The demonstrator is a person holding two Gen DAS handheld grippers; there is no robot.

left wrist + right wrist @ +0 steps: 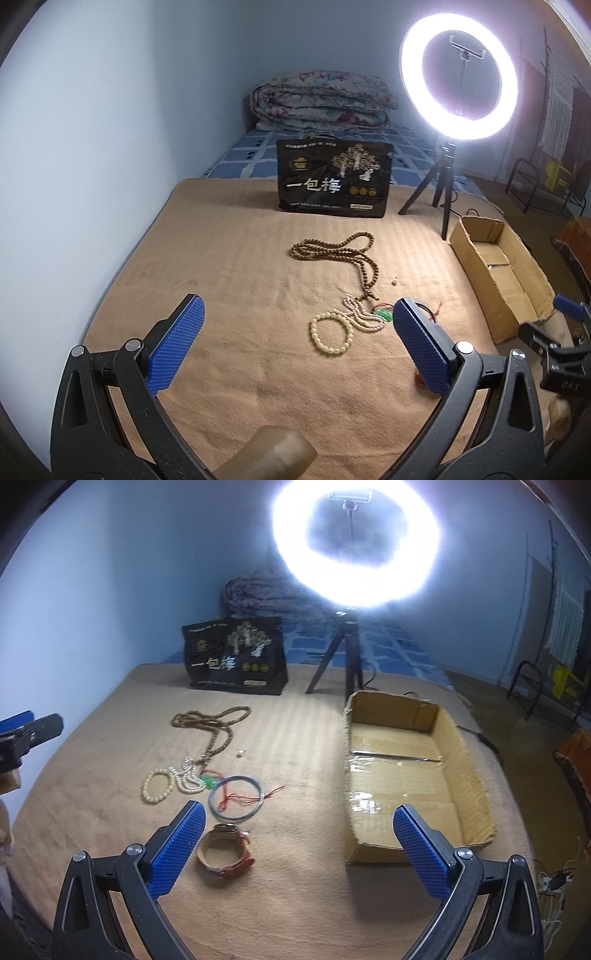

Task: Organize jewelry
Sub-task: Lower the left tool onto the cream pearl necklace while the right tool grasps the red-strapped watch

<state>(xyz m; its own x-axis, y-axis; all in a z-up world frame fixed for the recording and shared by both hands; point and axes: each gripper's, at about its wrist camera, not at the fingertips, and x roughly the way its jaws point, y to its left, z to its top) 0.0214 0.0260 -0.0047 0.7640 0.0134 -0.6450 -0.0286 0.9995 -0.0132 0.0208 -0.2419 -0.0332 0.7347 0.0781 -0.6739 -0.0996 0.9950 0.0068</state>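
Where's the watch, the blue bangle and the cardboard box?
watch (pixel 225 849): right wrist view, on its strap.
blue bangle (pixel 258 801): right wrist view, on its right rim.
cardboard box (pixel 467 760): right wrist view, on its right wall.

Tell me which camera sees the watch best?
The right wrist view: the watch lies whole on the blanket, beside the right gripper. In the left wrist view only a red sliver peeks from behind the left gripper.

Tan blanket (pixel 295 904) w/ jewelry (box (pixel 461 746) beside)
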